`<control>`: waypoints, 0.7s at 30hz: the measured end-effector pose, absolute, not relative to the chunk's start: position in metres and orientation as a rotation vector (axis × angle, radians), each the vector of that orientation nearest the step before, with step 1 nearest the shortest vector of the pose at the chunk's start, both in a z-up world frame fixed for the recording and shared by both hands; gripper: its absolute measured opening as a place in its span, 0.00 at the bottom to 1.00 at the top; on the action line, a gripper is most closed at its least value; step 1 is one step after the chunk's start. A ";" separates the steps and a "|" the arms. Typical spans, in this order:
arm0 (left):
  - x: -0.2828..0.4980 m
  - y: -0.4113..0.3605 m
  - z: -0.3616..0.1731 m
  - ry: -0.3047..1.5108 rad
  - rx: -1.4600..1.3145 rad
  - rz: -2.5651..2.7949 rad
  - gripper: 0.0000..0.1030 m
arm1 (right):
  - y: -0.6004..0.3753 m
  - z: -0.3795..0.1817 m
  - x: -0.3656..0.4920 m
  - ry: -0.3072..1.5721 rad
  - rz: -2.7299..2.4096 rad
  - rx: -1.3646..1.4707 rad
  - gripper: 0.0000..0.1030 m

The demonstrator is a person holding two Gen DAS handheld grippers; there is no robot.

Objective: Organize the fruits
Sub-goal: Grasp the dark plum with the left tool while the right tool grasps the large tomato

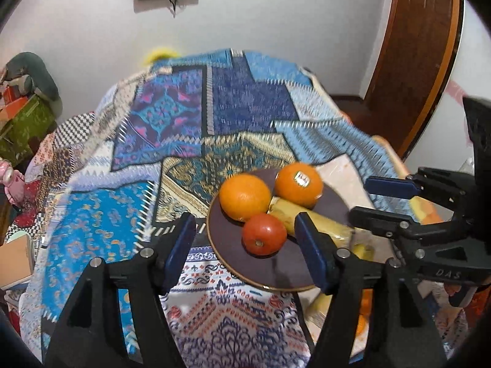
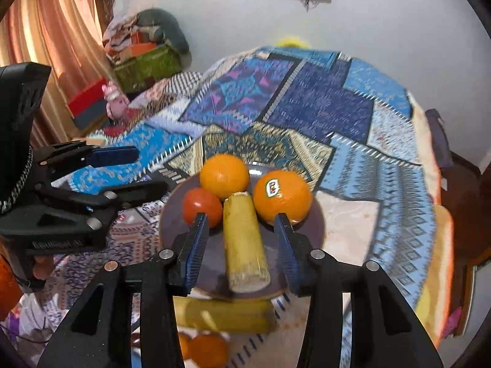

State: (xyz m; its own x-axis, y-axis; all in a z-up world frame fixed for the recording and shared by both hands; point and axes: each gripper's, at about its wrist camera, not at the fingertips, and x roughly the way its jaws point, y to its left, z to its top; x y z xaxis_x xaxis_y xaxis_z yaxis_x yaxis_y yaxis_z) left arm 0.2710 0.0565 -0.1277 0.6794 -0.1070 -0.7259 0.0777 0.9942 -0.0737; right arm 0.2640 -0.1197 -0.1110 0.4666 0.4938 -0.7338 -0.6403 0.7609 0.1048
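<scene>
The banana [image 2: 245,242] lies on the plate [image 2: 316,224], its length running straight away from me between my right claw's [image 2: 242,251] spread, empty fingers, while my left claw [image 2: 242,254], also spread and empty, hangs beside the plate.

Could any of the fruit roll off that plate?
Maybe. The two oranges and the tomato are round and crowded on the small plate, so a bump could send one rolling onto the cloth. The cut yellow piece reaches the plate's near rim and could slide off. The right gripper, open, sits either side of it and could knock it.
</scene>
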 end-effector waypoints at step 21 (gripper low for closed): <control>0.149 0.072 -0.144 0.888 -0.076 -0.086 0.69 | -0.179 -0.118 0.156 0.829 0.586 -0.082 0.56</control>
State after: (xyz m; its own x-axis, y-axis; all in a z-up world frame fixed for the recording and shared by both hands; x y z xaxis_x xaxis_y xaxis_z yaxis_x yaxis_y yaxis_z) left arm 0.1486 0.0719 -0.1437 0.6281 -0.1066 -0.7708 0.0435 0.9938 -0.1020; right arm 0.1563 -0.1786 -0.1185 0.5276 0.4583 -0.7153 -0.5207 0.8398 0.1539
